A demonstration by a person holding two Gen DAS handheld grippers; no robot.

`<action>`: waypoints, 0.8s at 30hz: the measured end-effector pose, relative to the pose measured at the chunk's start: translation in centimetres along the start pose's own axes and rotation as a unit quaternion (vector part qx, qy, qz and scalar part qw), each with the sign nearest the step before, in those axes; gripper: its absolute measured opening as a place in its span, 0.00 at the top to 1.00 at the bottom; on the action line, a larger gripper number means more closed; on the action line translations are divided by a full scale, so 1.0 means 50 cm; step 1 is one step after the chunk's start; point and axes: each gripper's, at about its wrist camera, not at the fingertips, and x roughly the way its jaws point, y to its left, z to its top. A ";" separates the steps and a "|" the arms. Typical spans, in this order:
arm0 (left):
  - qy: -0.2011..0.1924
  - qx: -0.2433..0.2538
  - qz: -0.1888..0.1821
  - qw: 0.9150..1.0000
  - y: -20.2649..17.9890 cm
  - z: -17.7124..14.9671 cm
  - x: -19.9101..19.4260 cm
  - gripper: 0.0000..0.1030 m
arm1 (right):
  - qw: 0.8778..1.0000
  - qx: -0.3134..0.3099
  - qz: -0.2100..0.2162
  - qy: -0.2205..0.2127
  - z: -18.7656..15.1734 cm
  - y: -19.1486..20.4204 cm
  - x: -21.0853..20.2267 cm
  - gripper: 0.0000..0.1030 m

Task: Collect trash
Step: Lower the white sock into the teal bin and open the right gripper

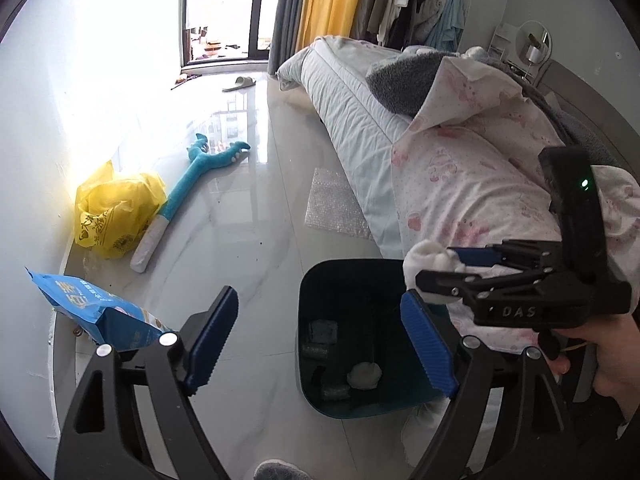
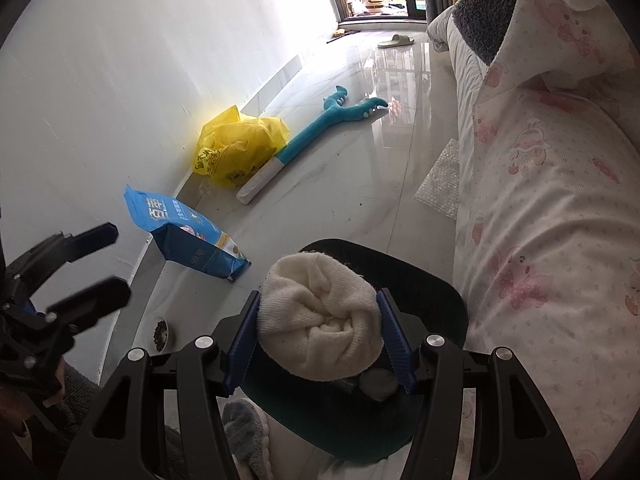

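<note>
My right gripper (image 2: 320, 332) is shut on a rolled white sock (image 2: 320, 320) and holds it over the dark trash bin (image 2: 432, 292). In the left wrist view the right gripper (image 1: 436, 276) with the sock (image 1: 424, 260) hangs above the bin's right rim. My left gripper (image 1: 316, 344) is open and empty, just above the bin (image 1: 316, 300). Inside the bin lie a white wad (image 1: 364, 376) and some grey scraps (image 1: 320, 330).
On the floor by the wall lie a blue bag (image 1: 100, 312), a yellow plastic bag (image 1: 116, 212) and a teal plush toy (image 1: 192, 188). A sheet of bubble wrap (image 1: 332, 204) lies beside the bed (image 1: 352, 120). A small bowl of kibble (image 2: 162, 332) stands near the wall.
</note>
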 end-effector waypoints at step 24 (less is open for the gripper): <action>-0.137 0.011 0.000 0.991 -0.028 0.050 -0.150 0.18 | 0.991 -0.024 -0.061 0.114 -0.067 0.016 0.133 0.33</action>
